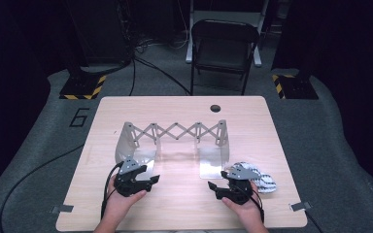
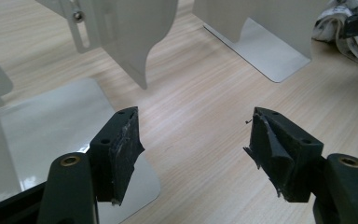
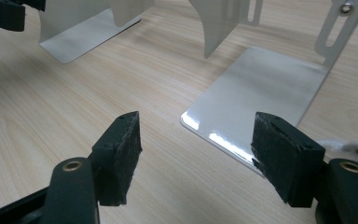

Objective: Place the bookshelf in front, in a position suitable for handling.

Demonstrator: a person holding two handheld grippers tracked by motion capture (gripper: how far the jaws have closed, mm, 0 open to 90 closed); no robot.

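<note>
**Both grippers poised before the rack**

The left hand-held gripper rests on the table, jaws apart and empty, beside the expandable metal rack. The right hand-held gripper, likewise spread and empty, sits just beside the striped cloth. Nothing looks started; next probably comes reaching for the cloth.

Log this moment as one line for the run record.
left gripper: open, empty, near rack's left plate | right gripper: open, empty | metal expanding rack: standing mid-table | striped cloth: bunched beside right gripper, untouched

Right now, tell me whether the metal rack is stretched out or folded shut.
Stretched out. The rack's scissor lattice is drawn into wide crosses, and its two end plates stand upright and far apart on the table.
</note>
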